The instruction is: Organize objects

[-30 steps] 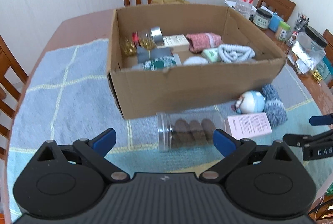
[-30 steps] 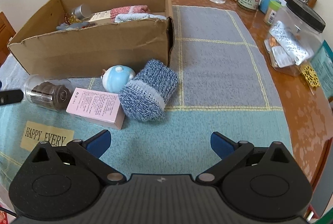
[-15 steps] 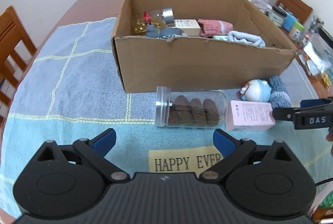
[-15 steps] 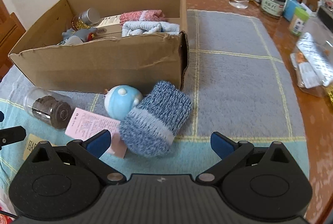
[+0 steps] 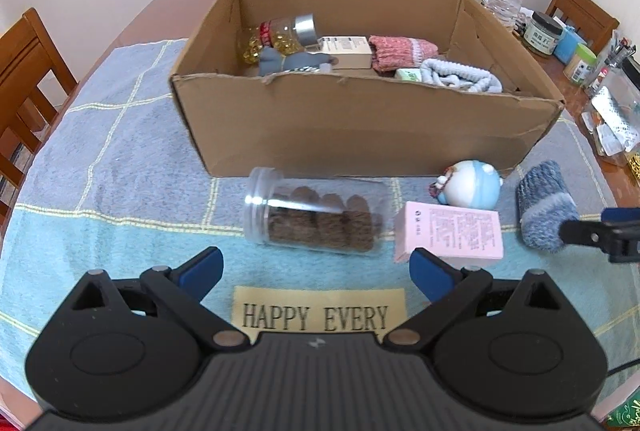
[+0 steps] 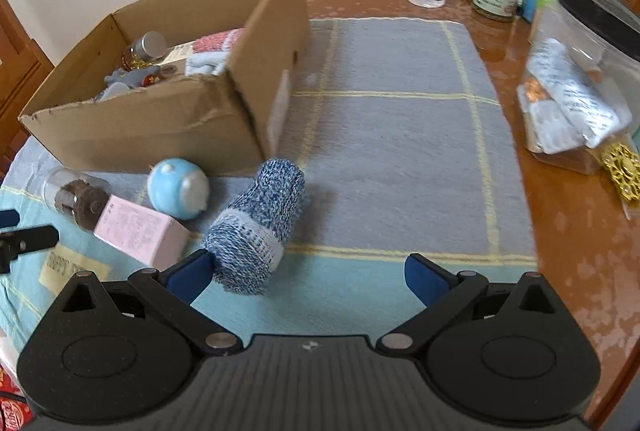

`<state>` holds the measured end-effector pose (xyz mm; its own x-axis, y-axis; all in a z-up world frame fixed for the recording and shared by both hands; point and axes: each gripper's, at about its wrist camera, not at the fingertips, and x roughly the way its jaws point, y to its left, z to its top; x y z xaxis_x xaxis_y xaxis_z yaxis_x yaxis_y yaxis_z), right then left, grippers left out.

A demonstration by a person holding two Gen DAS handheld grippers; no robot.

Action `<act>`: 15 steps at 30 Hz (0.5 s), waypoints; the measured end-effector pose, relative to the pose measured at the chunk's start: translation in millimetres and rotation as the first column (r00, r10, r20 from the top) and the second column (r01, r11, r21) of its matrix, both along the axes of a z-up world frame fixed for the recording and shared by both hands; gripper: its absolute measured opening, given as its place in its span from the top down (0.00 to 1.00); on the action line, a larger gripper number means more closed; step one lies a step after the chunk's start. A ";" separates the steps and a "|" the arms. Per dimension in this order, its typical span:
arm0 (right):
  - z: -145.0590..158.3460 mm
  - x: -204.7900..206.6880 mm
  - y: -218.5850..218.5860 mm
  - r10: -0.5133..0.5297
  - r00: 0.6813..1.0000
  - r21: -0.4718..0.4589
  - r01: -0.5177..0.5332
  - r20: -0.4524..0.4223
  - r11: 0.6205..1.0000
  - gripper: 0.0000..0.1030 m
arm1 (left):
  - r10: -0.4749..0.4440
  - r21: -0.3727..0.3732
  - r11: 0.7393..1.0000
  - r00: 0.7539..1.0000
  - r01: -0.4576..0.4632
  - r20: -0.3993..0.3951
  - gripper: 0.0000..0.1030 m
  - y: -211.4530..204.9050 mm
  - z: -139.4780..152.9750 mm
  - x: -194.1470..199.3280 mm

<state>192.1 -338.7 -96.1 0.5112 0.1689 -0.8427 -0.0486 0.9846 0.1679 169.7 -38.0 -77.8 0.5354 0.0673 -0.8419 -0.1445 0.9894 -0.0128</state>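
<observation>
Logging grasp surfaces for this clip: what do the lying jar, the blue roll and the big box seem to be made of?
The jar: clear, glossy, probably plastic; brown biscuits show through its wall. The blue roll: soft knit fabric, mottled blue and white, ribbed band visible, likely a rolled sock. The box: matte brown corrugated cardboard, with a torn, creased top edge.

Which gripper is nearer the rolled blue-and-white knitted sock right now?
Right. The right gripper is open, its left finger beside the rolled blue-and-white knitted sock. The left gripper faces the clear cookie jar.
</observation>
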 end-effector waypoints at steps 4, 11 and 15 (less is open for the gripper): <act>-6.3 -6.2 -12.9 0.038 0.999 -0.017 -0.038 -0.009 0.999 0.00 | 0.002 -0.004 1.000 1.000 -0.002 0.000 0.04 -8.6 -0.7 1.3; -24.0 -10.2 -4.4 0.150 0.989 -0.060 -0.151 -0.016 0.987 0.00 | 0.010 0.002 1.000 1.000 -0.010 -0.007 0.04 -17.2 -7.5 1.3; -33.5 -7.8 8.1 0.192 0.981 -0.135 -0.190 0.000 0.972 0.00 | 0.011 0.021 1.000 1.000 -0.011 0.000 0.04 -18.1 -15.7 0.4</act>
